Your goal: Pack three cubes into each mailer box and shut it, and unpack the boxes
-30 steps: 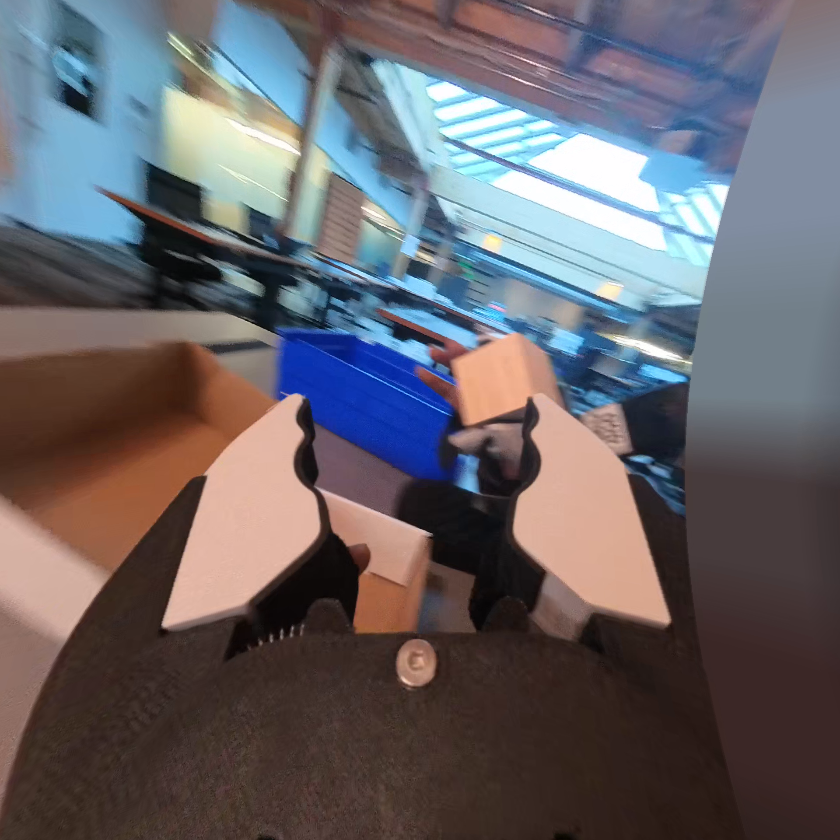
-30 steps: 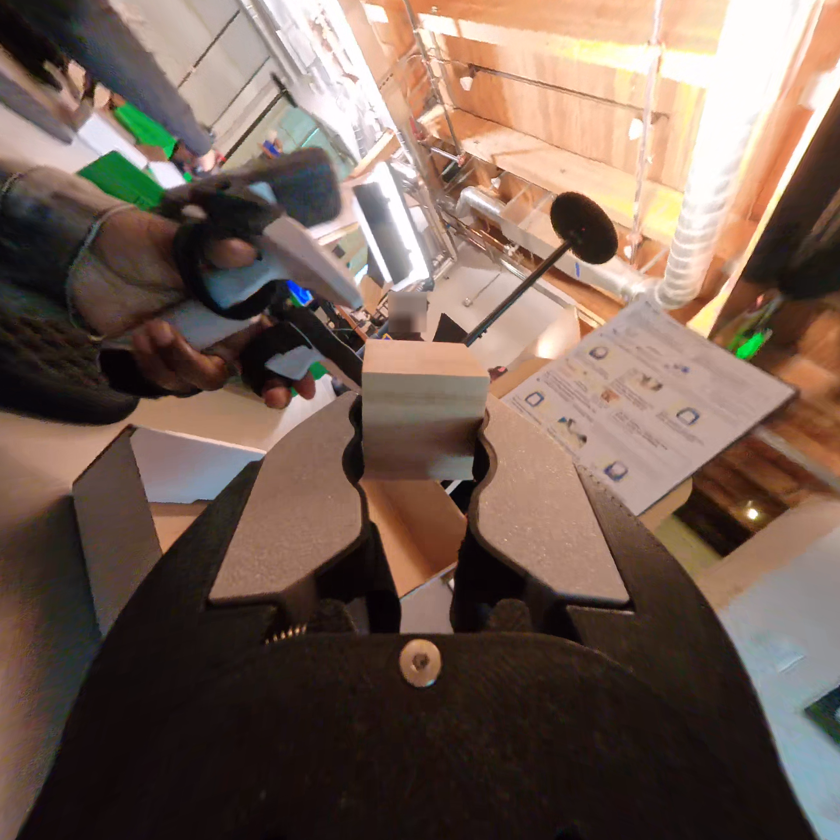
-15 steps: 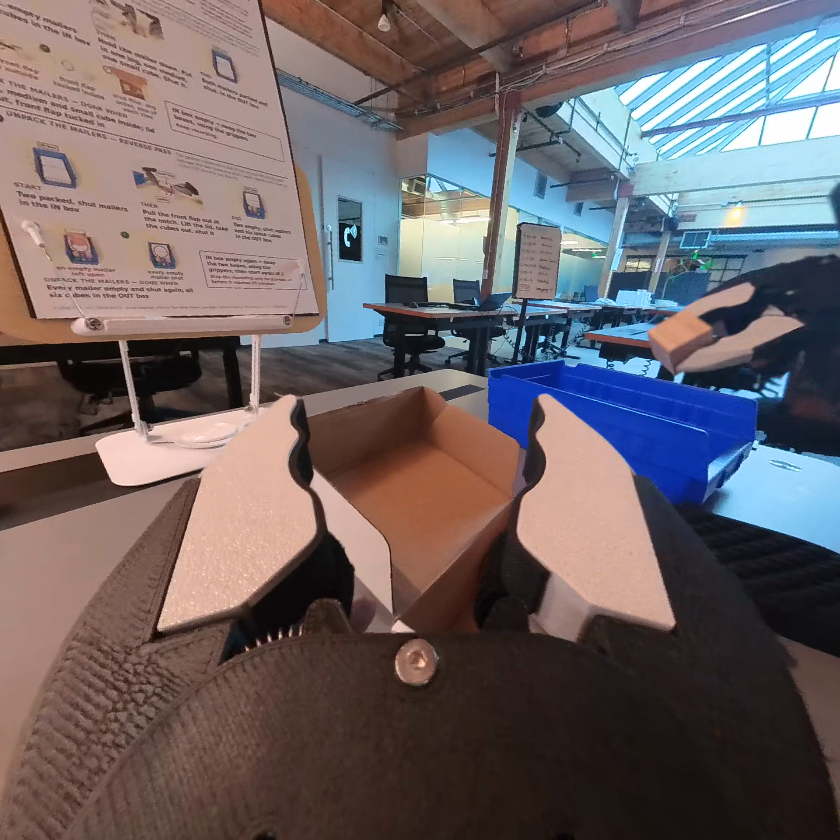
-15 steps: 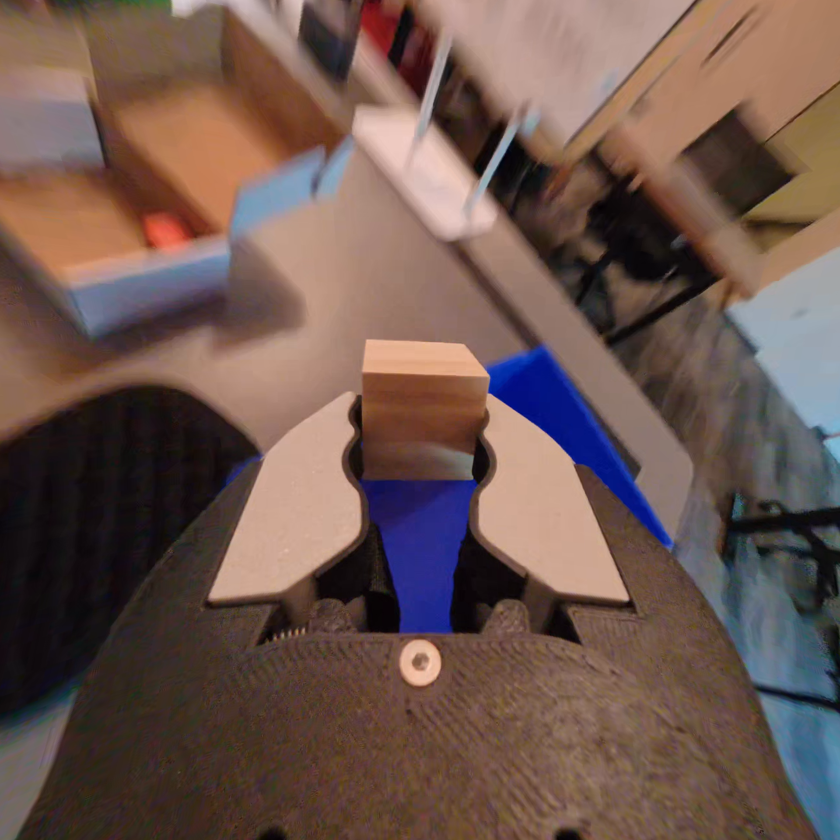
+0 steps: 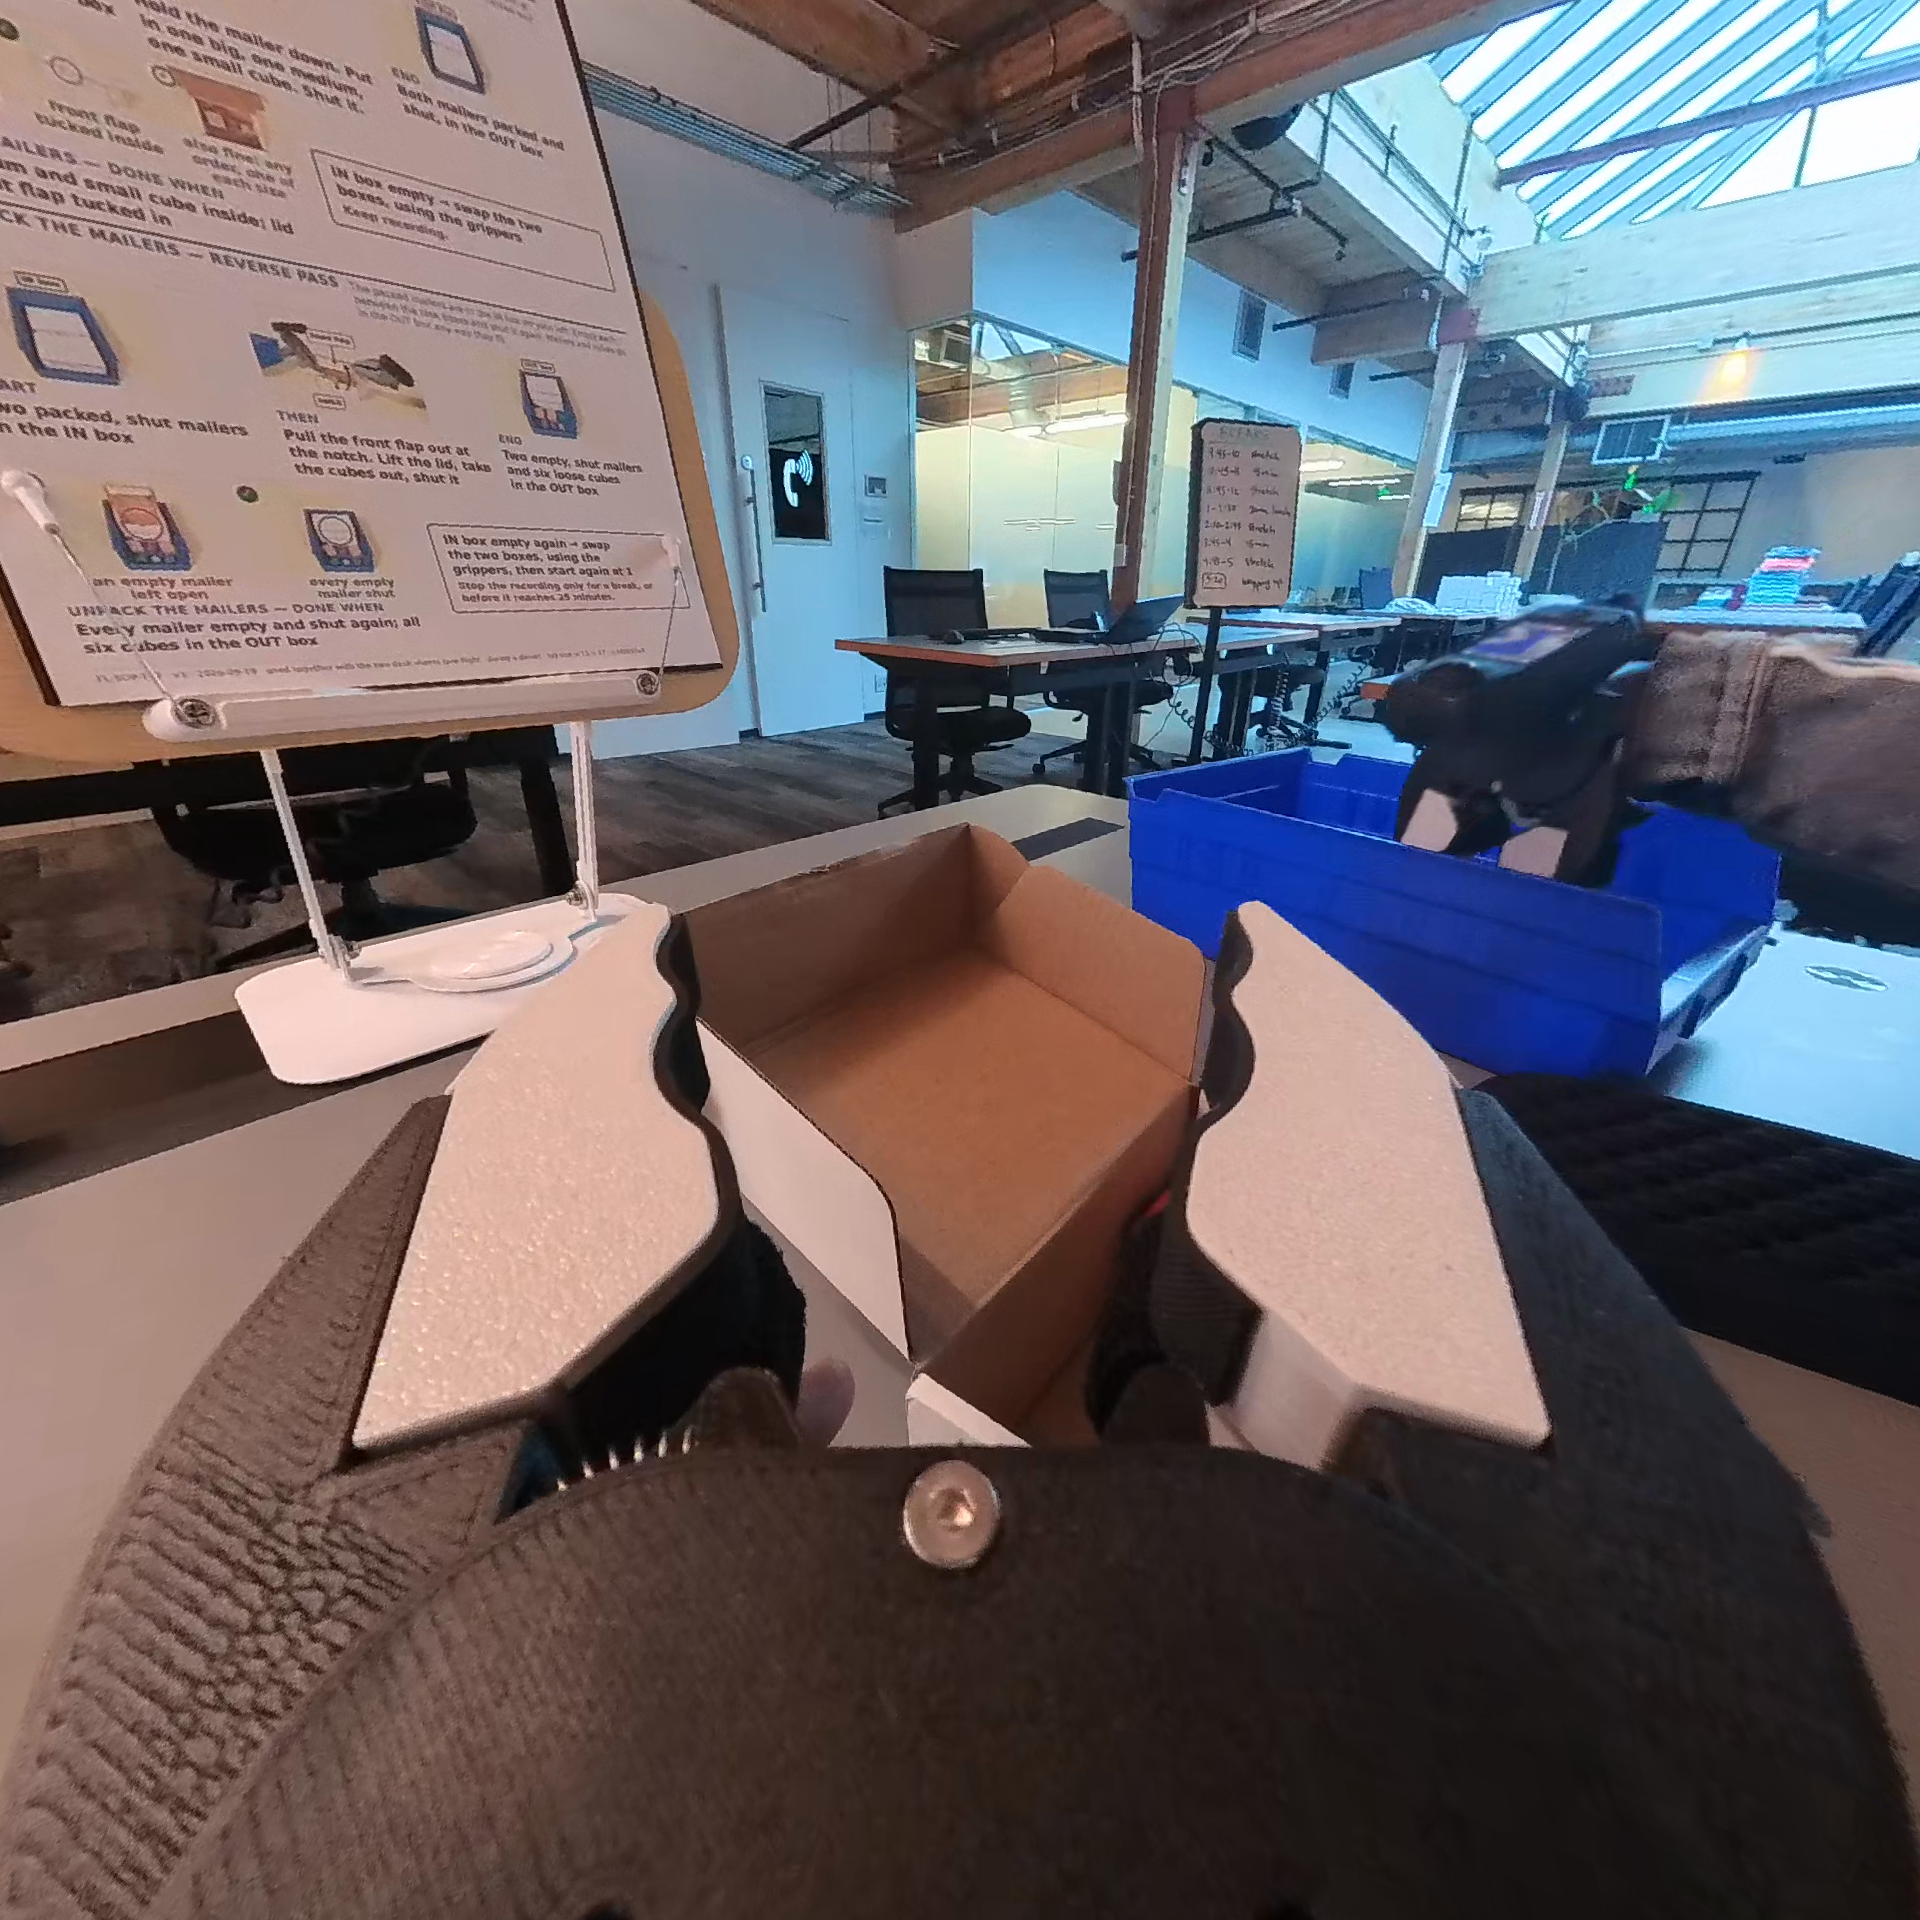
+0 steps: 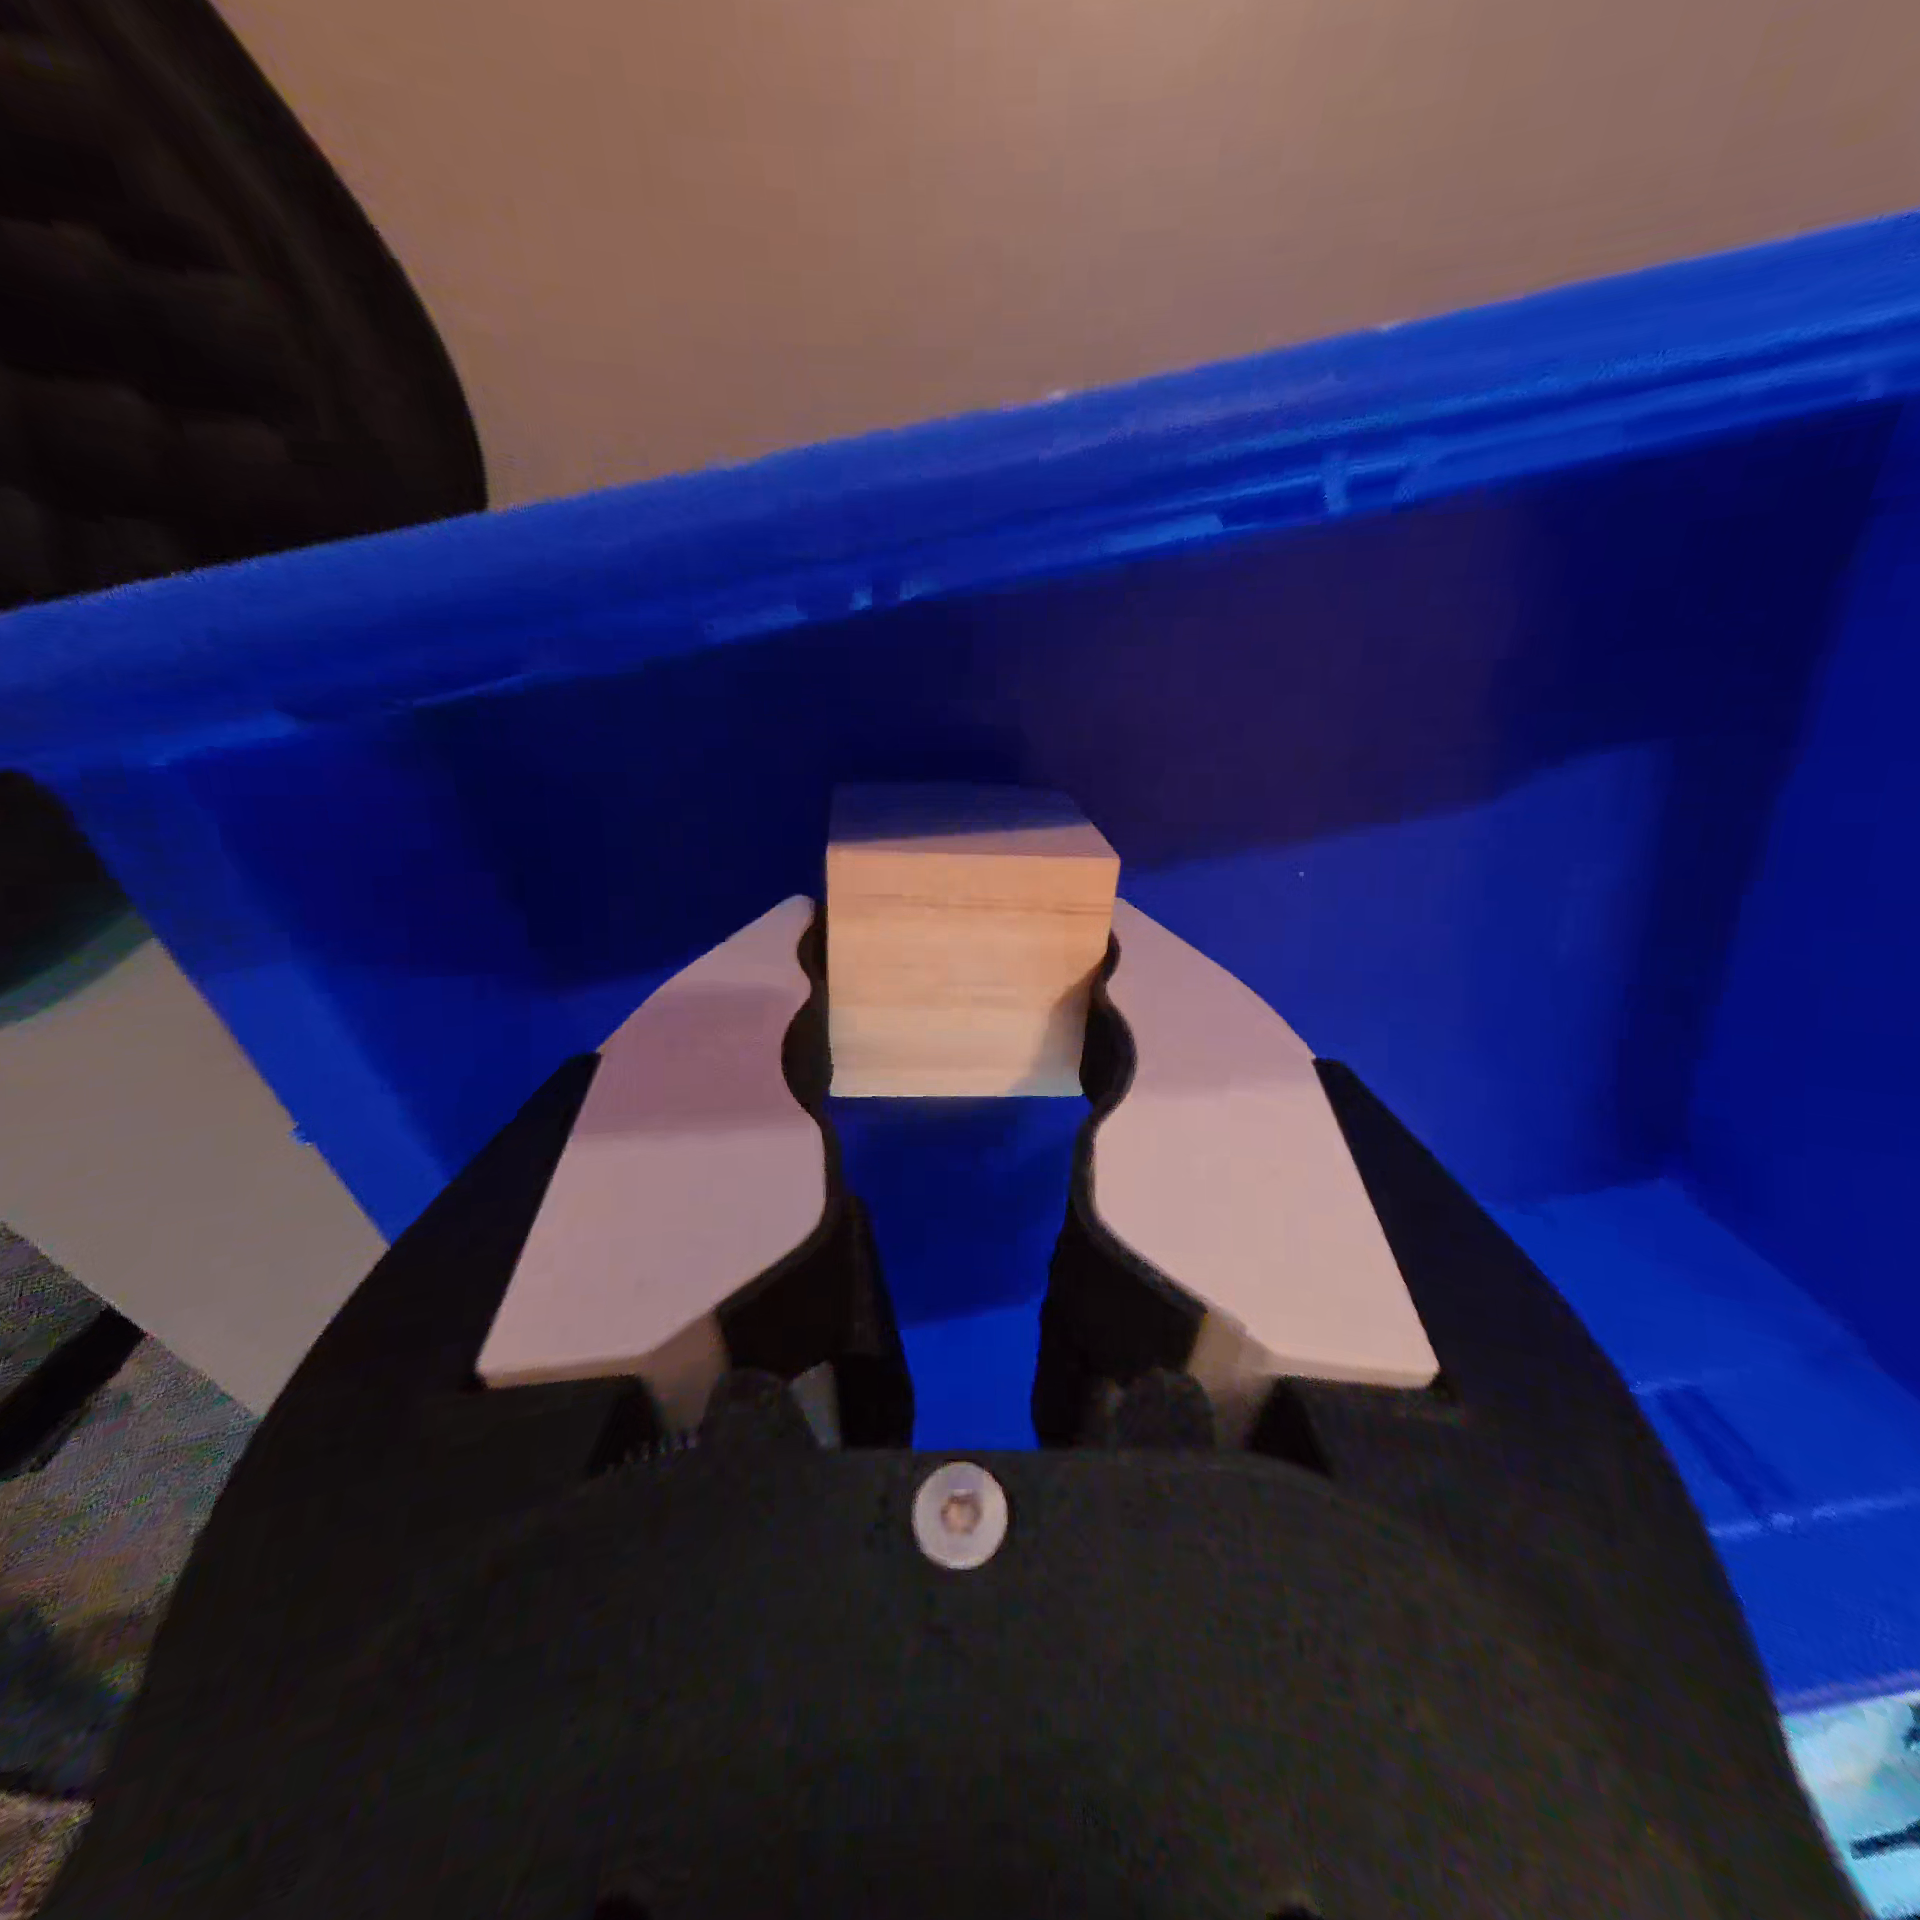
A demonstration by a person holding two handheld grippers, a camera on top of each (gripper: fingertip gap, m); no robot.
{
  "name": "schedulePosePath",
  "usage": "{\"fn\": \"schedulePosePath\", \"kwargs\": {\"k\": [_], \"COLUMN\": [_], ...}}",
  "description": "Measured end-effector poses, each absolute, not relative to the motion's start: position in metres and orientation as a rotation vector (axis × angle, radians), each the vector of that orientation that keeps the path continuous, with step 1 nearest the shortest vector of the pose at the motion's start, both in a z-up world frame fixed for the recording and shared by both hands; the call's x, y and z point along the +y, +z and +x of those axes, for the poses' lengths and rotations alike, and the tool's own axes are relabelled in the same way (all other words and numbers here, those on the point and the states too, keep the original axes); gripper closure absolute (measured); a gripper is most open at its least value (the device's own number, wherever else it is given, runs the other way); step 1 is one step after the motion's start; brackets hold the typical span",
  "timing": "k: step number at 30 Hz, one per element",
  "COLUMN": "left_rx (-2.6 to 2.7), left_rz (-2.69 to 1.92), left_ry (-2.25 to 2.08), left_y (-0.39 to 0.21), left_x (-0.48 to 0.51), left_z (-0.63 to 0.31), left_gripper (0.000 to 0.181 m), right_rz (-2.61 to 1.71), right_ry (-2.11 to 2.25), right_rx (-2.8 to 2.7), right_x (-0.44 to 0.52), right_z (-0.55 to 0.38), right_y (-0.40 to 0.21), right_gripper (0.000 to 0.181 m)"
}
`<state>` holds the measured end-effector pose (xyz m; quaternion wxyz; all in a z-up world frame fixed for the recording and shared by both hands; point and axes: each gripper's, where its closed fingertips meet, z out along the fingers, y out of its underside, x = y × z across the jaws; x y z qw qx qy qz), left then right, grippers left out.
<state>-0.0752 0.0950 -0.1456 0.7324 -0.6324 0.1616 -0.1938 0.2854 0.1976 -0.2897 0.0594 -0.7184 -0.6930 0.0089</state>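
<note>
My left gripper is open and empty, with its fingers spread on either side of an open mailer box on the table. The box is brown inside and white outside, and the part of its floor that I can see is bare. My right gripper is shut on a pale wooden cube and holds it low inside the blue bin. In the left wrist view the right gripper dips into the blue bin at the right, and the cube is hidden there.
An instruction sheet on a white stand is at the back left of the grey table. A black ribbed mat lies to the right of the box, in front of the bin. Desks and chairs stand beyond the table. The tips of one gripper are about 40 cm away from the tips of the other.
My right gripper has swung away from the mailer box and lowered the cube into the blue bin. My left gripper has levelled out and moved a little closer to the open box.
</note>
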Motion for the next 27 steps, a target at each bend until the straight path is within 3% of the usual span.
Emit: {"fn": "schedulePosePath", "kwargs": {"k": [5,11,14,16,21,24,27], "left_rx": [0.358,0.373,0.394,0.413,0.449,0.474,0.505], "left_rz": [-1.397,-1.412,-1.411,-1.394,-1.447,-1.504,-1.544], "left_ry": [-0.429,-0.420,-0.423,-0.438,-0.496,-0.567,-0.605], "left_y": [-0.146,-0.150,-0.150,-0.147,-0.152,-0.158,-0.164], "left_x": [0.095,0.096,0.094,0.091,0.086,0.083,0.080], "left_z": [-0.076,-0.075,-0.071,-0.066,-0.055,-0.048,-0.042], "left_gripper": [0.087,0.087,0.087,0.087,0.090,0.093,0.093], "right_rz": [-2.173,-2.309,-2.264,-2.197,-1.734,-1.422,-1.287], "right_ry": [0.030,0.094,0.076,0.119,0.085,0.361,0.693], "right_rx": [-2.149,-2.027,-1.947,-1.807,-1.278,-0.938,-0.693], "right_x": [0.199,0.195,0.199,0.202,0.213,0.183,0.147], "right_z": [0.282,0.275,0.275,0.267,0.238,0.208,0.185], "right_y": [-0.300,-0.302,-0.286,-0.259,-0.148,-0.082,-0.058], "right_gripper": [0.134,0.105,0.103,0.096,0.105,0.109,0.103]}}
